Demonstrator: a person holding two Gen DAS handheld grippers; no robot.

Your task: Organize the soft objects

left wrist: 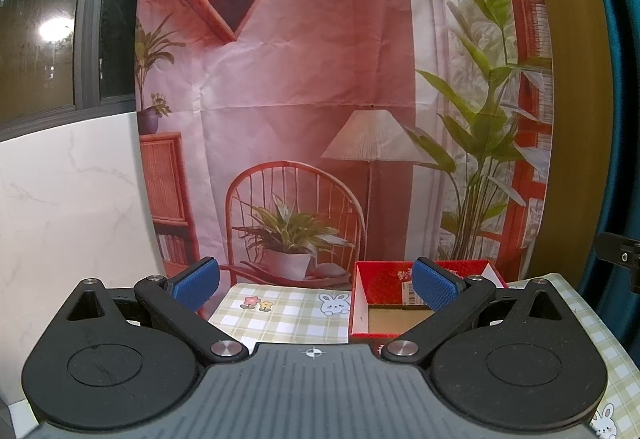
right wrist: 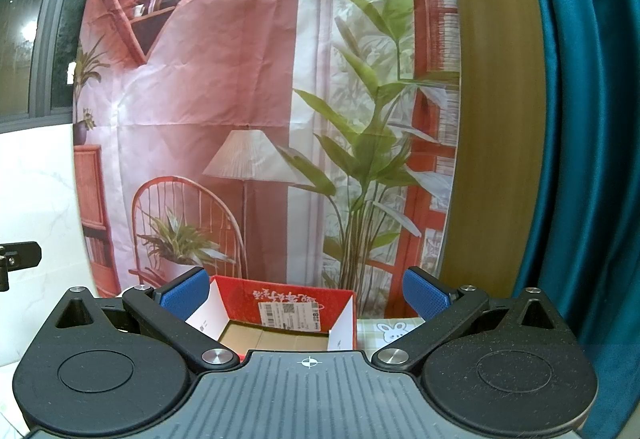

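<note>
A red cardboard box (left wrist: 384,279) with white flaps and a bare brown floor stands open on the green checked tablecloth (left wrist: 288,315); nothing shows inside it. My left gripper (left wrist: 316,287) is open and held high, its right blue pad (left wrist: 434,285) in front of the box. In the right wrist view the same box (right wrist: 288,301), with a shipping label on its back wall, sits straight ahead between the wide-apart blue pads (right wrist: 186,295) of my open right gripper (right wrist: 306,295). No soft objects show in either view.
A printed fabric backdrop (left wrist: 320,99) of a room hangs right behind the table. A white marble wall (left wrist: 68,199) and dark window lie left. A teal curtain (right wrist: 580,139) hangs right. The other gripper's black edge (left wrist: 620,255) shows at the side.
</note>
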